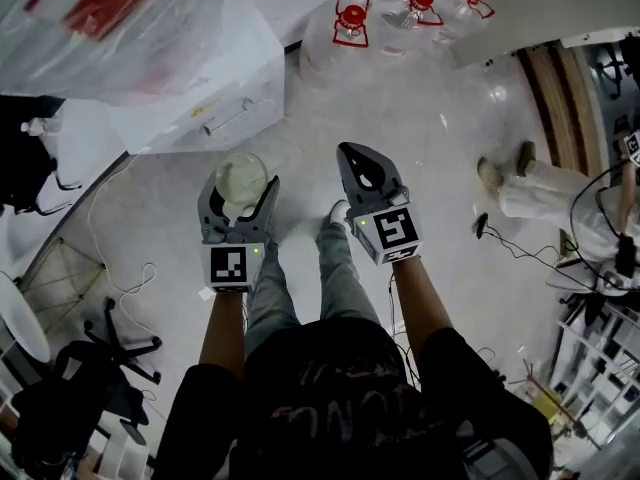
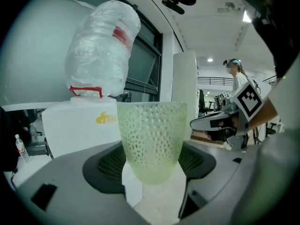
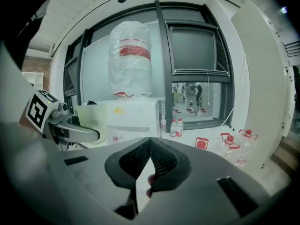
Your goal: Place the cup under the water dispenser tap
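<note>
**newbie_q:** So where's the cup at this point? Under the tap yet?

**rig_watcher:** Nope, not yet. Going left to right: the water dispenser [image 2: 79, 125] is over on the left, a white box with a big bottle [image 2: 102, 50] on top that's all wrapped in clear plastic, with a red band showing through. I can't make out the tap from any of the views.

**newbie_q:** And the cup?

**rig_watcher:** The left gripper [image 1: 240, 190] has it. It's a pale green cup [image 2: 151, 139] with a bumpy texture, sitting upright between the jaws. They're spread pretty wide around its lower half, with the pads on either side of it. It's up in the air over the floor [image 1: 300, 138], with the dispenser behind it and a bit to the left.

**newbie_q:** Right one doing anything?

**rig_watcher:** The right gripper [image 1: 357, 160] is just beside the left one, jaws pinched together, and I don't see it carrying anything. Past it there are a few clear jugs [image 1: 352, 18] with red caps and handles, and another person [image 1: 545, 188] is over at the far right.
</note>
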`<state>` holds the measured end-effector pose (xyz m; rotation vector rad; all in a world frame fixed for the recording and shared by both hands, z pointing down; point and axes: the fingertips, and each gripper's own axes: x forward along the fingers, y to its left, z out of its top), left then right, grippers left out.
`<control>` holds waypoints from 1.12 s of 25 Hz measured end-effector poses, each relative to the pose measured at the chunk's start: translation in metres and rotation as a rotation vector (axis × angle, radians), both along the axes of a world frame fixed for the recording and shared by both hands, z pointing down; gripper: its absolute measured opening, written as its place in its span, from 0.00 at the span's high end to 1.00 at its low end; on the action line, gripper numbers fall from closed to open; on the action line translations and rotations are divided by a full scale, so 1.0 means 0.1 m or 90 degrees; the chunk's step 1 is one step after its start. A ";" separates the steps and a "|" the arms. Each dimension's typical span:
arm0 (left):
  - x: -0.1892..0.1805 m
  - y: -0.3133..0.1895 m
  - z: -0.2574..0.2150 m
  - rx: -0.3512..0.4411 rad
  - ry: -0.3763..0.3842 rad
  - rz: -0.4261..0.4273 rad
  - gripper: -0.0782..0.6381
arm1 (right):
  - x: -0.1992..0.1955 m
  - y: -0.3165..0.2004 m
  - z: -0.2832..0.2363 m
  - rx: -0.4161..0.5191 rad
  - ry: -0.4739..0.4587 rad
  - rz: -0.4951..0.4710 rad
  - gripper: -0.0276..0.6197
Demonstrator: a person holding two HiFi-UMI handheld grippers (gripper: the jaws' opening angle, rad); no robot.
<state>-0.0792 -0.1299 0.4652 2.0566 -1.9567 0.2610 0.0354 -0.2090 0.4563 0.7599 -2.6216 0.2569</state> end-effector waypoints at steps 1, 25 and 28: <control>-0.01 -0.03 0.06 0.000 -0.001 -0.004 0.40 | 0.01 -0.01 0.07 -0.004 0.003 -0.002 0.94; -0.12 -0.36 1.62 0.007 -0.049 -0.086 0.40 | 0.13 -0.26 1.77 -0.056 -0.001 -0.038 0.94; -0.20 -0.44 1.79 0.016 -0.049 -0.101 0.40 | 0.07 -0.33 1.95 -0.053 -0.009 -0.045 0.94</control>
